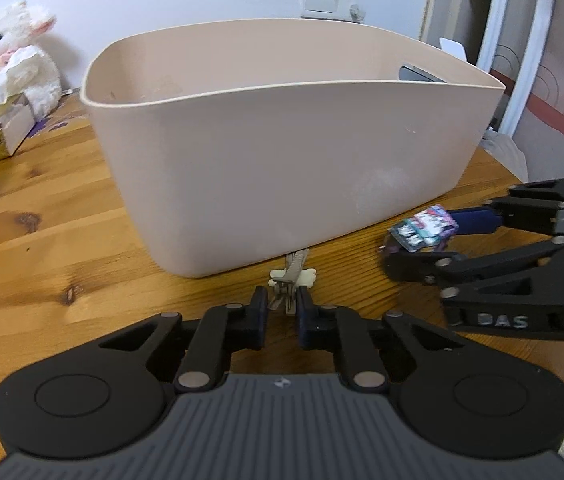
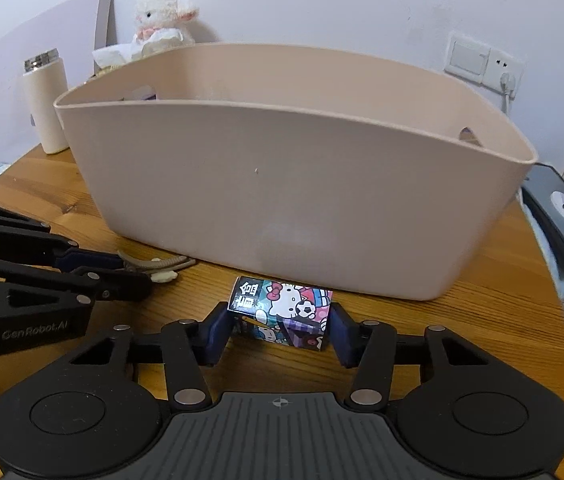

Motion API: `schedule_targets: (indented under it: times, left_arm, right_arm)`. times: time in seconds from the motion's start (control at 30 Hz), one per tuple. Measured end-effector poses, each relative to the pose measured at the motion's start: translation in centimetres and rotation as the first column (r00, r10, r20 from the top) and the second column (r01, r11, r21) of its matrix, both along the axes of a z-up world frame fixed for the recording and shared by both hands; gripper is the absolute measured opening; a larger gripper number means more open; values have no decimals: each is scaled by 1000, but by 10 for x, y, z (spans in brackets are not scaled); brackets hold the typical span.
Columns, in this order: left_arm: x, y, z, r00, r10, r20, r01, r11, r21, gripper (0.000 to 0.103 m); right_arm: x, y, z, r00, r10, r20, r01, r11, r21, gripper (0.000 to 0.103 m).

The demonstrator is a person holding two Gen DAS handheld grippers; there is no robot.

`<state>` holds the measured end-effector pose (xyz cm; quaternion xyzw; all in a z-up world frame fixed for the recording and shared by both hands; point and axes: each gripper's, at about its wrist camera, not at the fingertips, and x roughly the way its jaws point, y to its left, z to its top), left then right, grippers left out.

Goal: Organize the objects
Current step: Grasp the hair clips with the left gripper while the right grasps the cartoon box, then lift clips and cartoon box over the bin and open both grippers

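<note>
A: What is the left gripper [image 1: 282,303] doing?
B: Its fingers are closing on a metal clip [image 1: 290,280] with a cream ornament, which is lying on the desk [image 1: 49,240] just in front of the bin [image 1: 282,160]

A: And the right gripper [image 2: 279,322]?
B: Its fingers are pinching a small cartoon-printed box [image 2: 282,308] from both sides. The box is sitting low over the desk, just near of the bin's front wall; whether it is touching the wood I cannot tell

A: Where is the bin sitting?
B: It is standing upright in the middle of the desk, beige, with a handle cut-out in its right end. The two grippers are working side by side in front of it, clip to the left, box to the right

A: Anything behind it?
B: A plush lamb [image 2: 163,20] is sitting far left by the wall, with a cream flask [image 2: 46,104] standing left of the bin
</note>
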<state>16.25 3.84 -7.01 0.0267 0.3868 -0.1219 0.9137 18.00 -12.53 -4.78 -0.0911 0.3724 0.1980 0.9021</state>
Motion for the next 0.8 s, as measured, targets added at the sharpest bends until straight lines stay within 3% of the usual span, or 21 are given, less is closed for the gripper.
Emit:
schedule_targets:
  times: [0.37,0.8]
  left_arm:
    - [-30,10,32,997,36,63,-35,999,-12,16]
    - [-64,20,108,966,72,250,-64,997,-40,16]
  right_arm:
    - [-30,-25,36,996,-7,83,5,1000,23,48]
    - [-57,-38,101,967,-39,252,25,998,60,48]
